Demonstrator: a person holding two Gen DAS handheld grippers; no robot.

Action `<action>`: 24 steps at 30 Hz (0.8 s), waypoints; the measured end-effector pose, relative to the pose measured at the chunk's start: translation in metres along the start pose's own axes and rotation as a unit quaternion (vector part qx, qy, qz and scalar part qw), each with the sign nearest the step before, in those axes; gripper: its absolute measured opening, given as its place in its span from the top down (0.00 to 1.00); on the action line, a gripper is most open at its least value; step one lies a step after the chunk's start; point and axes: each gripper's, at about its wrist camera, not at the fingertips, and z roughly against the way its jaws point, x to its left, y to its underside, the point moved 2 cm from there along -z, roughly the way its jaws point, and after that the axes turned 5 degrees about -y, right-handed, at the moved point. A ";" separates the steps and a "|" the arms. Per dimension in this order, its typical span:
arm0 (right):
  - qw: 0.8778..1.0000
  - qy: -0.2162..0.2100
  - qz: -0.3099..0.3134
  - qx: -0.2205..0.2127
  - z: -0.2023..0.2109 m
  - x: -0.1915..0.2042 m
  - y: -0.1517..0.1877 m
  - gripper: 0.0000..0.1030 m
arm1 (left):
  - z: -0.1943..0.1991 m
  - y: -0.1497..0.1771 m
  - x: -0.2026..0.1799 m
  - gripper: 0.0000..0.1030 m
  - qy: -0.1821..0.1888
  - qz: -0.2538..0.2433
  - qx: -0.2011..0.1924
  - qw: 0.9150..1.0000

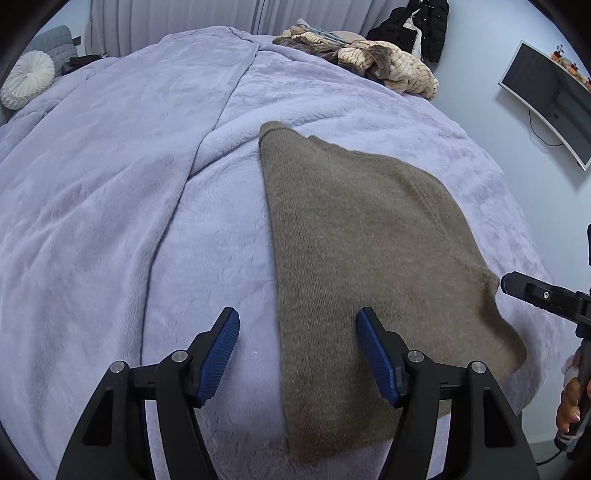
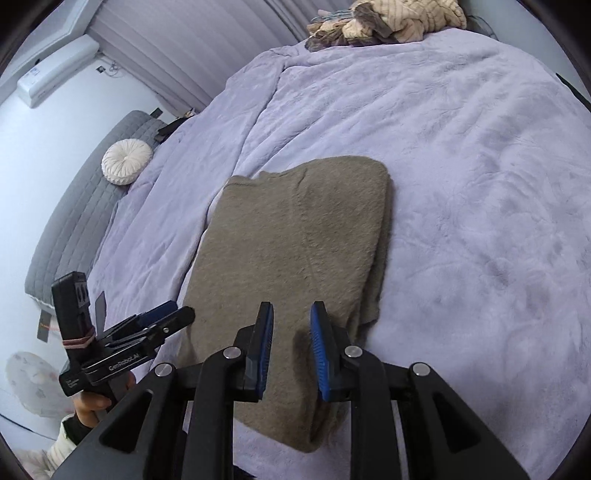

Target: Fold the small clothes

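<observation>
A folded olive-brown knit garment (image 1: pixel 369 240) (image 2: pixel 295 240) lies flat on the lavender fleece blanket (image 1: pixel 110 184) (image 2: pixel 480 184) that covers the bed. My left gripper (image 1: pixel 297 317) hovers over the garment's near left edge, jaws wide apart with nothing held; the right wrist view shows it at the left (image 2: pixel 166 317). My right gripper (image 2: pixel 291 310) hangs above the garment's near end. A narrow gap separates its blue pads (image 2: pixel 319 332), and nothing is pinched between them. Its tip shows at the right edge of the left wrist view (image 1: pixel 509 284).
A heap of beige and brown striped clothes (image 1: pixel 369 55) (image 2: pixel 388 18) sits at the bed's far side. A round white cushion (image 1: pixel 27 79) (image 2: pixel 126 161) rests by the grey headboard (image 2: pixel 81 206). A monitor (image 1: pixel 550 99) hangs on the wall at the right.
</observation>
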 end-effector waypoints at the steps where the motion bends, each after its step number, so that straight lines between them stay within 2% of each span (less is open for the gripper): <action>1: 1.000 0.000 0.008 0.007 -0.004 0.005 0.005 0.77 | -0.003 0.005 -0.001 0.34 -0.004 0.002 0.005 1.000; 4: 0.999 0.019 0.023 0.024 -0.017 0.004 0.021 0.77 | -0.006 0.016 -0.002 0.22 -0.028 0.009 0.010 1.000; 10: 1.000 0.023 -0.002 0.015 -0.018 -0.012 0.039 0.78 | -0.007 0.025 0.000 0.22 -0.024 0.020 0.011 0.999; 20: 0.999 0.033 -0.007 0.012 -0.011 -0.012 0.046 0.77 | -0.002 0.027 0.001 0.22 -0.026 0.023 0.013 0.999; 24: 0.999 0.032 -0.005 0.010 -0.012 -0.008 0.046 0.68 | 0.001 0.027 0.001 0.22 -0.028 0.021 0.016 0.999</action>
